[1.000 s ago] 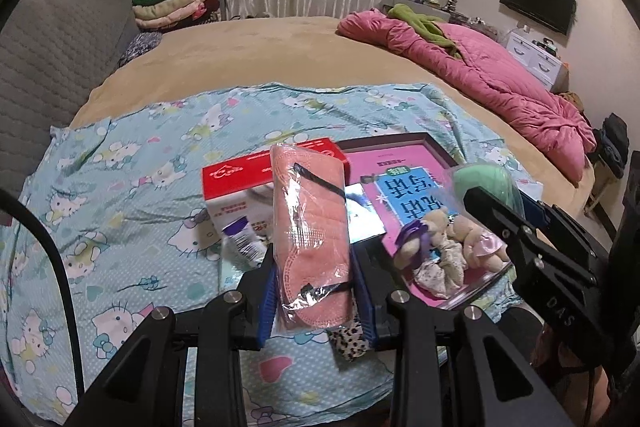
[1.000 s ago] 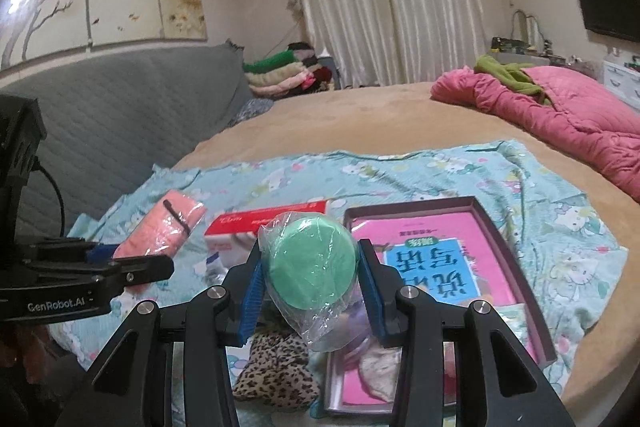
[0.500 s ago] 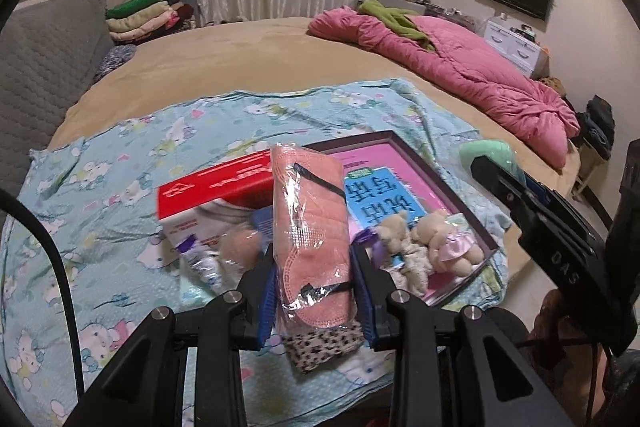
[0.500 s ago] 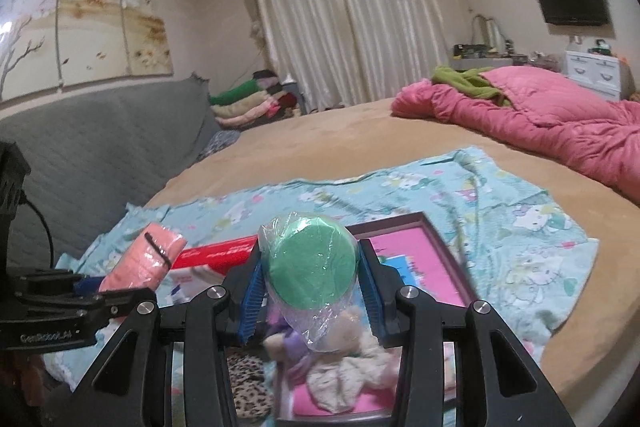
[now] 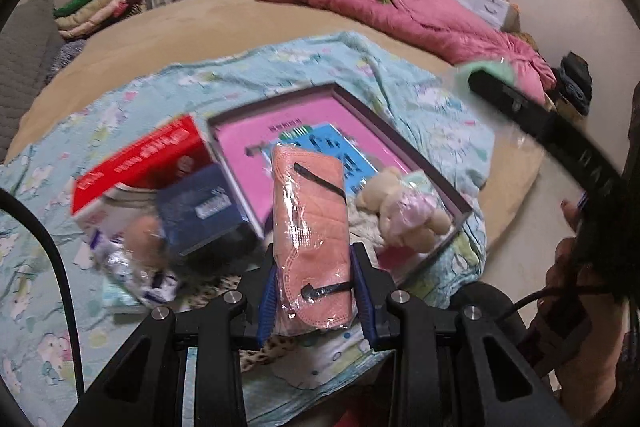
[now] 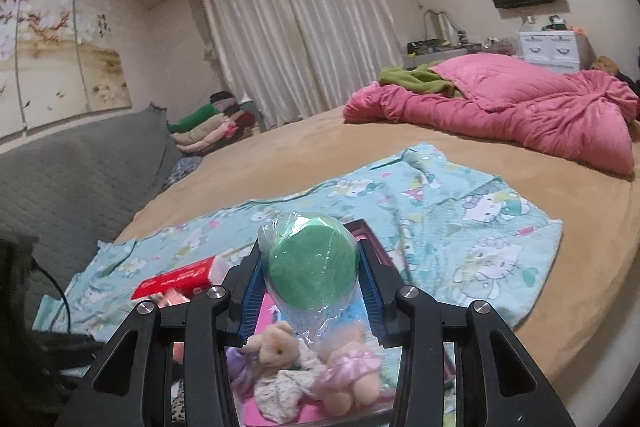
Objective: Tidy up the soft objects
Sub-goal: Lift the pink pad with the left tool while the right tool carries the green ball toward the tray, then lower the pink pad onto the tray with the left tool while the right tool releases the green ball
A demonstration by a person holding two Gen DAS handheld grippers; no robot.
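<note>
Left gripper (image 5: 314, 283) grips the plastic-wrapped salmon-pink mask pack (image 5: 310, 235); right gripper (image 6: 310, 287) clasps the bagged green sponge round (image 6: 312, 263). Lower both gently into the dark-rimmed pink tray (image 5: 404, 143) at frame centre.

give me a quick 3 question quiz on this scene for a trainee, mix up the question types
1. True or false: the left hand-held gripper is shut on a pink face mask in clear wrap.
2. What does the right hand-held gripper hold? A) a plush bear B) a green round sponge in a plastic bag C) a red box
3. Fill in: the plush bears lie in the ___ with the pink bottom.

Key: 1 true; 2 B; 3 tray.
</note>
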